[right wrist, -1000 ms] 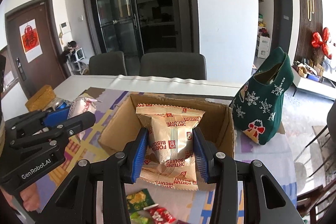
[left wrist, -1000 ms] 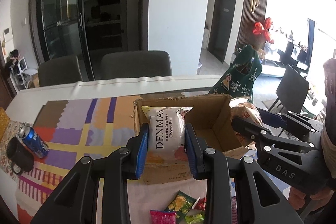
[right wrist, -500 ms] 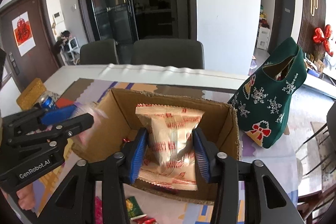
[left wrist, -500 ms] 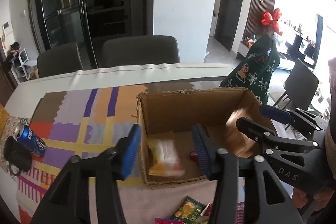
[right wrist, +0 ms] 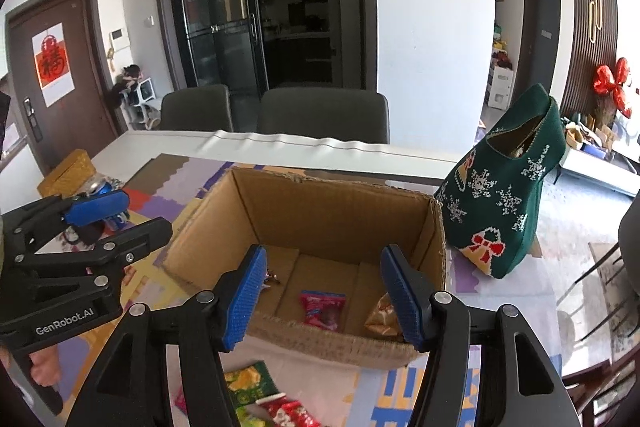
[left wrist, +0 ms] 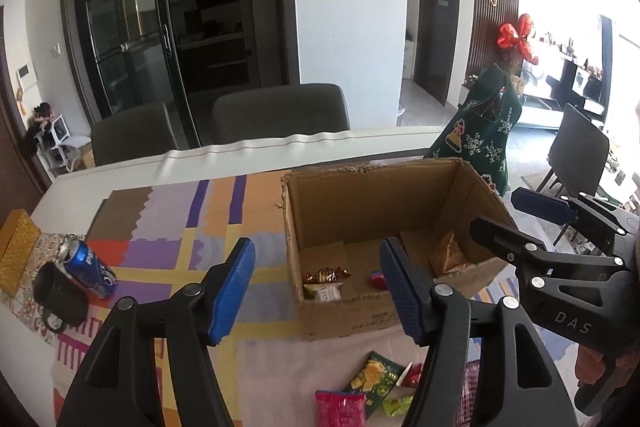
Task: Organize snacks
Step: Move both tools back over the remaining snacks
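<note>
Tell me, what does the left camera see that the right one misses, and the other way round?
Only the left view shows the black mug beside the blue can. Only the right view shows the brown door with a red paper sign.

Both show the open cardboard box with a few small snacks in it, the green stocking, loose packets on the table in front of the box, and both empty grippers, left and right; the left one's jaws are opening.

Left black plastic two-finger gripper: ribbed blue pads, silver rivets, "GenRobot.AI" marking on its side. Right black plastic two-finger gripper: same build, "DAS" marking.
</note>
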The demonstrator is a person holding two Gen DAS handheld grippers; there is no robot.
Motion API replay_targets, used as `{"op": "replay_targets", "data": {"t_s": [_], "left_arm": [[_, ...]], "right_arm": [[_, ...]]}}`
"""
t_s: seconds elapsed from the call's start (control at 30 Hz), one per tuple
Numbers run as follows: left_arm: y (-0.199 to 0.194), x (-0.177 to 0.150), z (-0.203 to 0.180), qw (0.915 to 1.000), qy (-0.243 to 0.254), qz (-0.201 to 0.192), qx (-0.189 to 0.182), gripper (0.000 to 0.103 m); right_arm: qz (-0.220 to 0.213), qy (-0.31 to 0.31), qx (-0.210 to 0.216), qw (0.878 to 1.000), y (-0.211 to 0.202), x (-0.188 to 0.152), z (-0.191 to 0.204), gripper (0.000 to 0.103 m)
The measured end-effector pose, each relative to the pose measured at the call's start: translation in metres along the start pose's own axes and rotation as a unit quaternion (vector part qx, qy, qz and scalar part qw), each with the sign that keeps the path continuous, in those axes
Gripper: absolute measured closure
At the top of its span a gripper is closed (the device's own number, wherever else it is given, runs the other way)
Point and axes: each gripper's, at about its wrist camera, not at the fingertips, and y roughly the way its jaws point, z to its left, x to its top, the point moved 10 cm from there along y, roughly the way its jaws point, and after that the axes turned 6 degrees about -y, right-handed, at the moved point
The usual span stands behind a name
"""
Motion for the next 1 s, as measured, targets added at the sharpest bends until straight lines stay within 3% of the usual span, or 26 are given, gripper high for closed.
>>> {"op": "replay_targets", "data": {"t_s": [0.6, 1.0], "left_arm": [[-0.061, -0.039, -0.001, 0.9998, 0.000, -0.020, -0.007, 0.027], [-0.056, -0.084, 0.004, 0.9997, -0.007, 0.018, -0.012, 0.027]], "right_arm": [[-0.010, -0.019, 0.027, 0.999, -0.051, -0.038, 0.037, 0.043], [0.016, -0.033, 0.046, 0.998, -0.053, -0.070, 0.055, 0.043]]}}
